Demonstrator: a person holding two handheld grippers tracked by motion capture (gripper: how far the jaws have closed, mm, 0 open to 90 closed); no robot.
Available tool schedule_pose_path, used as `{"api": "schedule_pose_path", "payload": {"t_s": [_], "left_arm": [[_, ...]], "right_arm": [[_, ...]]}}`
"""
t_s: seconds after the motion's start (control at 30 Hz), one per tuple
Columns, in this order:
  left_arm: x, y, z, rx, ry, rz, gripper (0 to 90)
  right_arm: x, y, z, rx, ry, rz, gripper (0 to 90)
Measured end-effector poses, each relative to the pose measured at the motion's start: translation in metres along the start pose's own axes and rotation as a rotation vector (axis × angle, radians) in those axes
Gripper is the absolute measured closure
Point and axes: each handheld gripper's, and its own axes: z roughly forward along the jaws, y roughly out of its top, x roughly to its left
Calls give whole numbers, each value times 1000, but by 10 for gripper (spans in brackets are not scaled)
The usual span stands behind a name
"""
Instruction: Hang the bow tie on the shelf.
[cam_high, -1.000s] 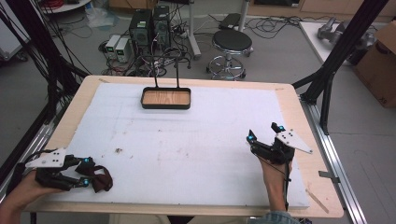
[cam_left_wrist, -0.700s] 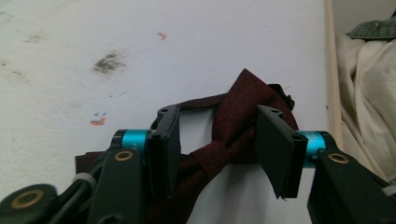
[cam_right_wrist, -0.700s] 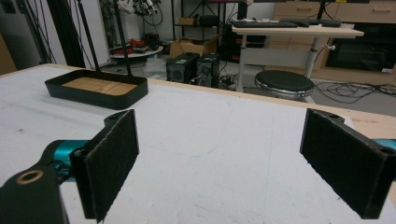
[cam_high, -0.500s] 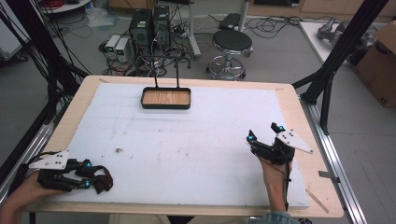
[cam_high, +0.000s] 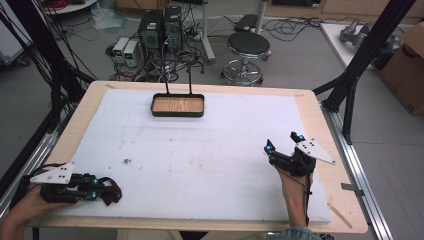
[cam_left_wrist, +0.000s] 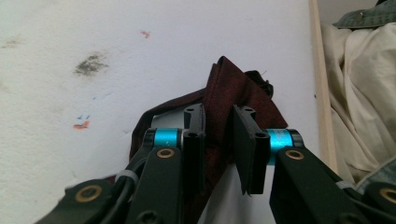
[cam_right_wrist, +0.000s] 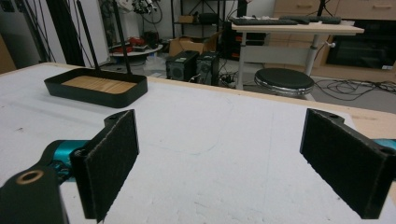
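A dark red cloth (cam_high: 113, 192) lies crumpled near the front left corner of the white board. My left gripper (cam_high: 102, 193) lies low there, pointing right, with its jaws close together on a raised fold of the cloth (cam_left_wrist: 227, 89). In the left gripper view, the fold runs up between the two fingers of my left gripper (cam_left_wrist: 218, 116). My right gripper (cam_high: 281, 141) hovers over the right side of the board. It is open wide, with nothing between the jaws of my right gripper (cam_right_wrist: 219, 128).
A black tray (cam_high: 177, 114) with a wooden floor and two upright rods stands at the far middle of the board; the tray (cam_right_wrist: 95, 96) is also in the right gripper view. The white foam board (cam_high: 210, 160) has dark smudges (cam_high: 126, 161). A stool (cam_high: 248, 44) stands beyond the far edge.
The left gripper and the cloth have shifted very slightly toward the front edge. The right gripper has not moved.
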Motion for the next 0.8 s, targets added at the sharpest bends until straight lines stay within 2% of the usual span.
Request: {"api": "schedule_pose_path", "payload": {"t_s": [0.07, 0.3, 0.37, 0.53, 0.8], "left_arm": [[1, 2, -1, -2, 4, 6, 775], [2, 13, -9, -106, 27, -5, 779], [2, 17, -10, -144, 23, -11, 779], [2, 29, -5, -199, 18, 2, 782], [4, 47, 9, -229, 55, 23, 782]], "right_arm": [[0, 0, 0, -1, 2, -1, 106], [1, -1, 2, 8, 7, -10, 107], [1, -1, 2, 11, 7, -10, 106], [1, -1, 3, 14, 8, -7, 106], [1, -4, 5, 26, 10, -12, 106]]}}
